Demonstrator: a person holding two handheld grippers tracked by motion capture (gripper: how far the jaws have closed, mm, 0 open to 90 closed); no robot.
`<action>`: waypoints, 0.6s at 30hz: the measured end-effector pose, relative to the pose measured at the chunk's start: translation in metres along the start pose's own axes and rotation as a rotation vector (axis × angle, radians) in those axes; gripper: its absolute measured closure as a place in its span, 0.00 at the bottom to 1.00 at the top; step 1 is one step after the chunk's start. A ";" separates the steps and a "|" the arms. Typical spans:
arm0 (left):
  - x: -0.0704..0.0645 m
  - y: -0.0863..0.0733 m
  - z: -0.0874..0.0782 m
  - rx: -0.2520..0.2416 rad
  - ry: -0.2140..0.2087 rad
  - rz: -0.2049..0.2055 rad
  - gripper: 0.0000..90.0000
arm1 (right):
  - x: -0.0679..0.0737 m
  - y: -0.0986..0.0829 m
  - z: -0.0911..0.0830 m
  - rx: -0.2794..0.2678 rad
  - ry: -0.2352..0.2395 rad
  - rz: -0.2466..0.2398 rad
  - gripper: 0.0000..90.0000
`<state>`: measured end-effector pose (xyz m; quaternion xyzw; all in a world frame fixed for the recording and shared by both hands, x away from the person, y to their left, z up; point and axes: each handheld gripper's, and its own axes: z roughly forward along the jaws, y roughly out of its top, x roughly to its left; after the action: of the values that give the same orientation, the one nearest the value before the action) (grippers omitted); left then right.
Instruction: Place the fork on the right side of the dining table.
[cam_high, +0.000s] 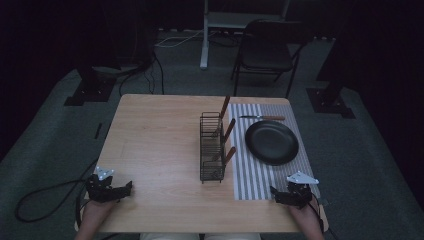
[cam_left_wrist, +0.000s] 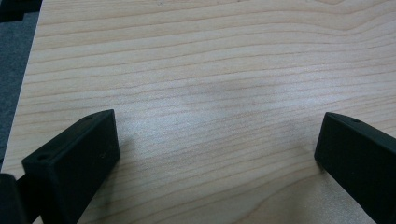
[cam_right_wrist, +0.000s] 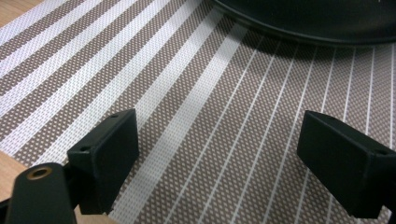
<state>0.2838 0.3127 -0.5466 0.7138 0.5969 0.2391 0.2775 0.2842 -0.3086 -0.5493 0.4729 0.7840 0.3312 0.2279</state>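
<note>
Matt wooden table (cam_left_wrist: 210, 70), woven striped placemat (cam_right_wrist: 196, 93), wire rack (cam_high: 211, 150).

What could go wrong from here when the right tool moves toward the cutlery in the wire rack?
1. The wooden handles lean out of the tall, narrow wire rack; a sideways pull may tip it.
2. The black plate lies between the right tool and the rack, so a low reach may knock it.
3. The tool rests on the striped mat; dragging may shift the mat and the knife.
</note>
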 end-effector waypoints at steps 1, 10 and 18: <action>0.000 0.000 0.000 0.000 0.000 0.000 0.00 | 0.000 0.000 0.000 0.007 0.006 0.003 0.14; 0.000 0.000 0.000 -0.001 0.000 0.000 0.00 | -0.004 0.004 0.000 0.070 0.051 0.029 0.13; 0.000 0.000 0.000 -0.001 -0.001 0.001 0.00 | -0.003 0.009 0.000 0.112 0.049 0.029 0.13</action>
<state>0.2838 0.3129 -0.5467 0.7141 0.5964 0.2392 0.2778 0.2912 -0.3082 -0.5428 0.4880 0.7997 0.3016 0.1771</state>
